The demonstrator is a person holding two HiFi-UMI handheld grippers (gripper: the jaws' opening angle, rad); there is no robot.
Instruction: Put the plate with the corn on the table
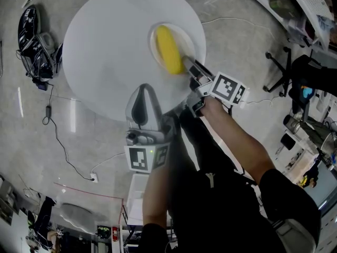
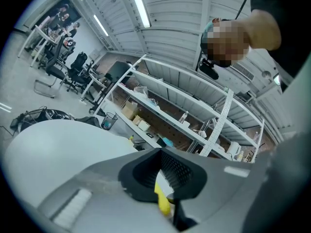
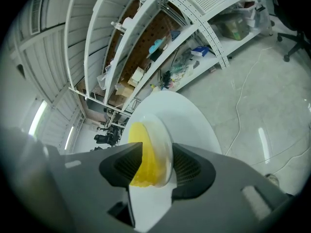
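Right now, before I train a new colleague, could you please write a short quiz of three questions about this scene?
1. True or false: the plate lies on the white table.
2. What lies on the plate? A) corn B) bread C) an apple
3. Fill in: the right gripper has its jaws ____, with the plate's rim between them.
Key: 1 true; 2 A; 3 apart.

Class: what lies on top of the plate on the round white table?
A yellow corn cob lies on the plate. In the head view the right tool covers the near rim and the cob's end.
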